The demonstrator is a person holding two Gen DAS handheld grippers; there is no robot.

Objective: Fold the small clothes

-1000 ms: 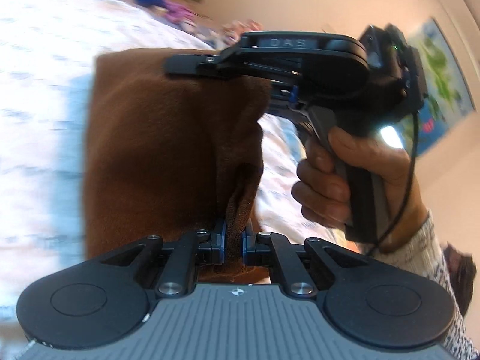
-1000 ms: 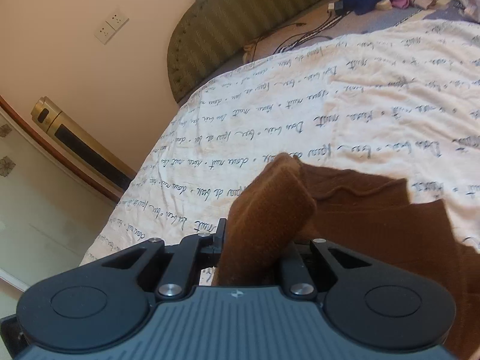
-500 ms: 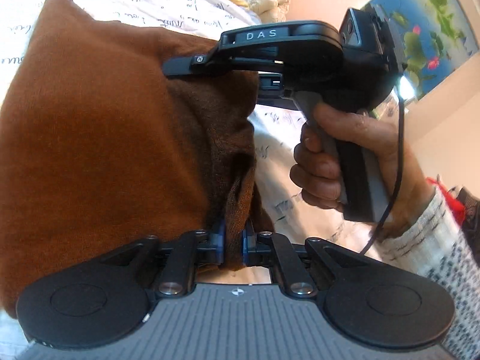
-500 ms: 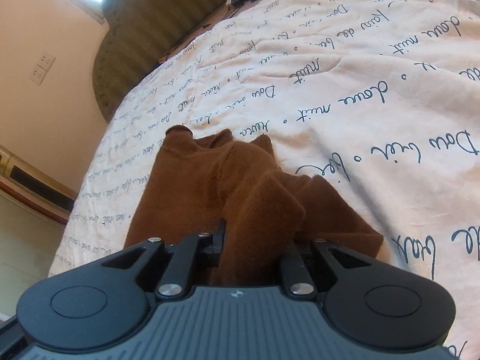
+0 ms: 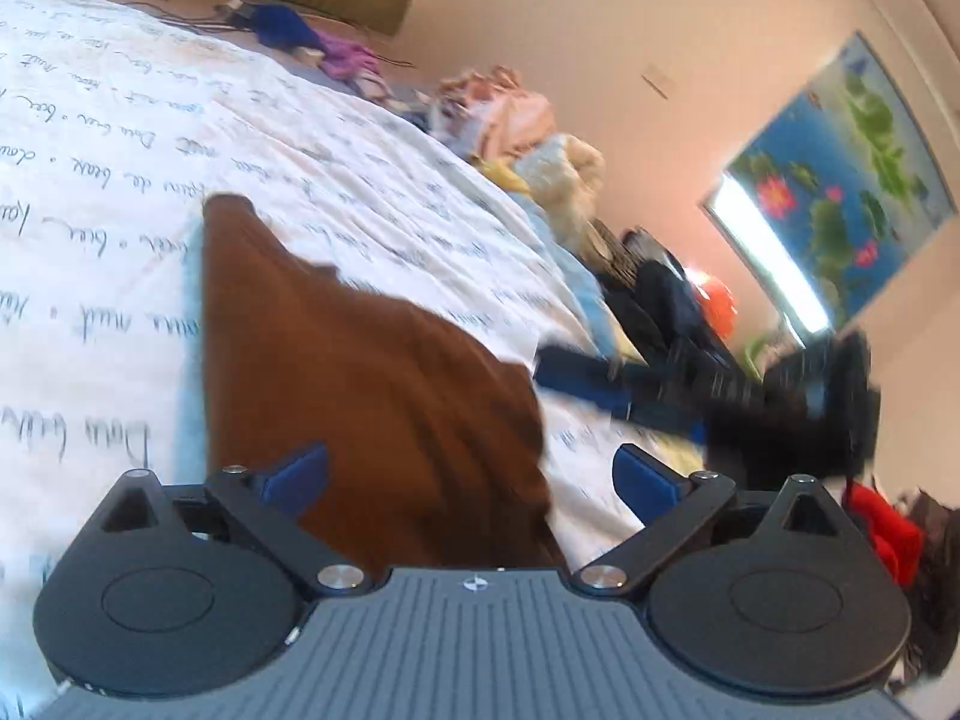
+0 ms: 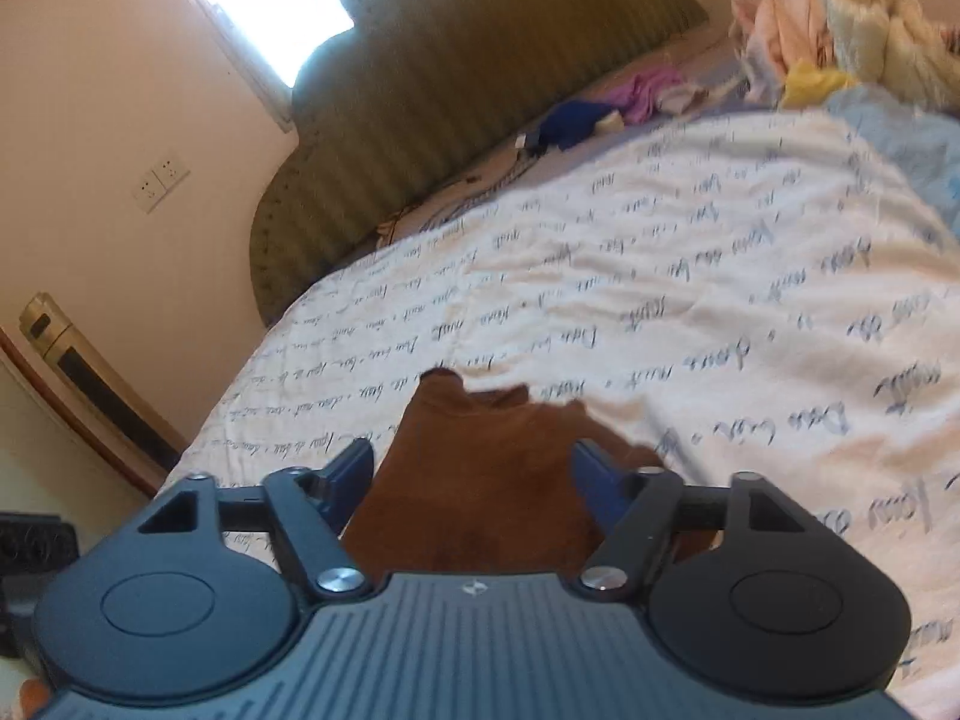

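At the lower middle of both views, the brown garment lies on the bedspread. Left gripper and right gripper are opening, released. Soft, light, floppy; best pinched at an edge.

You face a bed under a white quilt printed with script, against a green padded headboard. Daylight pours through the window above it. Peach walls carry a double socket and a water-lily poster.
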